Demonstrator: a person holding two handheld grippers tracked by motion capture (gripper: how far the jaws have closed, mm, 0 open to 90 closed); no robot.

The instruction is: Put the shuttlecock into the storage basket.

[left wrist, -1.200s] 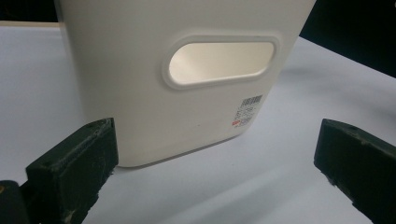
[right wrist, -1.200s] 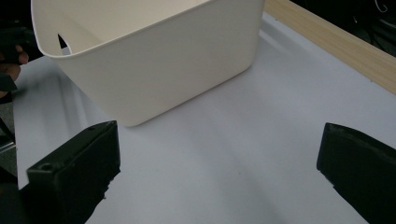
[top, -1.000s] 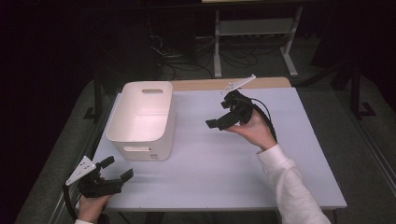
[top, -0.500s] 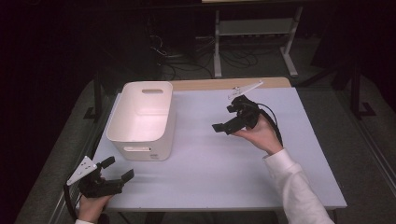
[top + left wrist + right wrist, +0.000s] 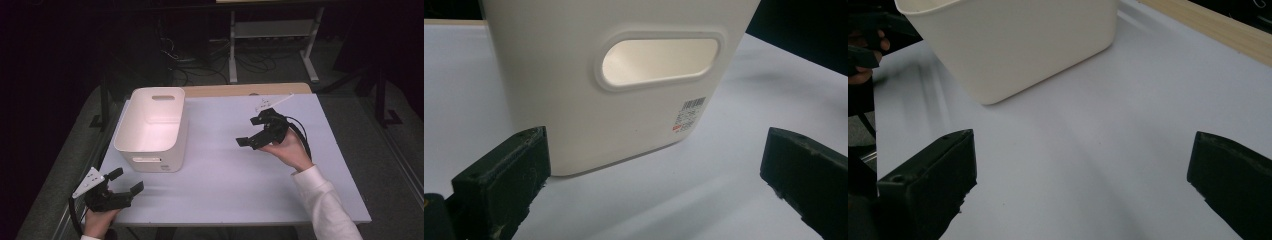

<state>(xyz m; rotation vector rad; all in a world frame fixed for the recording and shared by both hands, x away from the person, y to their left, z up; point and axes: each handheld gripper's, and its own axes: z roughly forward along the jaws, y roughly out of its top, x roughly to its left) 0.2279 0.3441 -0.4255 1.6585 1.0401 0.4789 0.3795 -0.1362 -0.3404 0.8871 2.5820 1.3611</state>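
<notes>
White bin [image 5: 152,127] on pale bench [image 5: 225,185], left hand-held gripper [image 5: 125,182] near its front, jaws apart, right hand-held gripper [image 5: 251,131] well apart from it, jaws apart, both empty.

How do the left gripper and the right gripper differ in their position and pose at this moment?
The left gripper sits low at the near left corner of the table, facing the white bin end with the handle slot; the right gripper is held farther back at the right, facing the bin's long side across bare table. Both are open and hold nothing.
</notes>
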